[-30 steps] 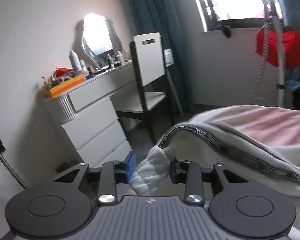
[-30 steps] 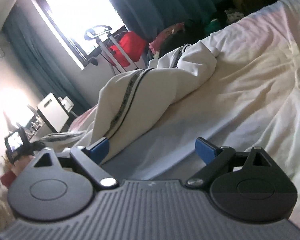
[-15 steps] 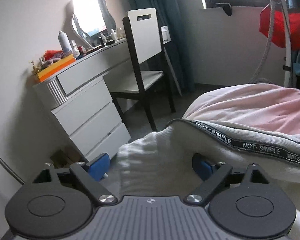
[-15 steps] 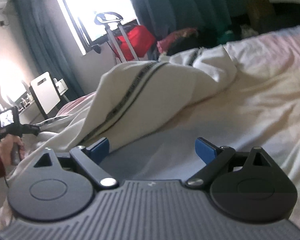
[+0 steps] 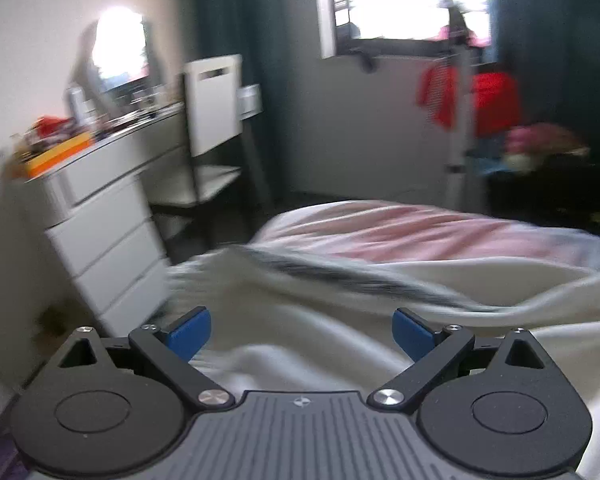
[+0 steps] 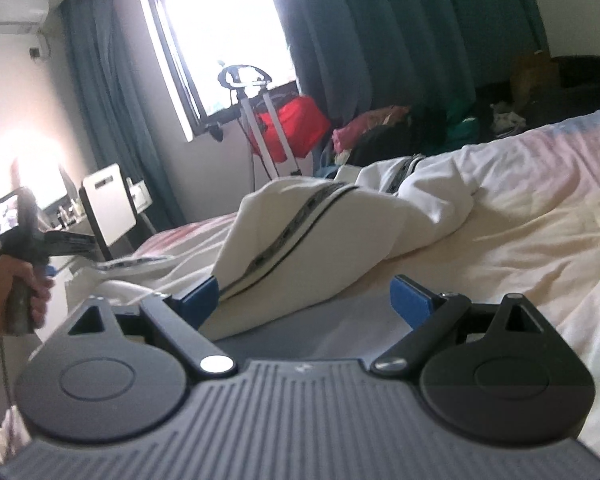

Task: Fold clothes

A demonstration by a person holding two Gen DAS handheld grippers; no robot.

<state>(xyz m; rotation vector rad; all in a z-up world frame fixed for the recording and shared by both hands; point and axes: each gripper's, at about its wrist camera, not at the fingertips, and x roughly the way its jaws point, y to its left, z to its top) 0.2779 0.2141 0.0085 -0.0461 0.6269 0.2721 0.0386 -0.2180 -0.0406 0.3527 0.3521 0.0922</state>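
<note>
left gripper (image 5: pixel 302 332): jaws spread, nothing between them | right gripper (image 6: pixel 305 300): jaws spread, empty | white garment (image 6: pixel 320 232): humped in a loose mound on the bed (image 6: pixel 520 216), striped trim up (left view blurred) | risk: pinching bedsheet with cloth, dragging both; mound may slump sideways.

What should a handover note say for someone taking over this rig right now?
Left gripper: jaws open, empty, over the white garment; view blurred.
Right gripper: jaws open, empty, low over the bed sheet, beside the garment's near edge.
White garment with the dark printed stripe lies bunched on the bed, partly doubled over.
Done: no neat fold visible.
Left: regrasp, flatten and fold.
</note>
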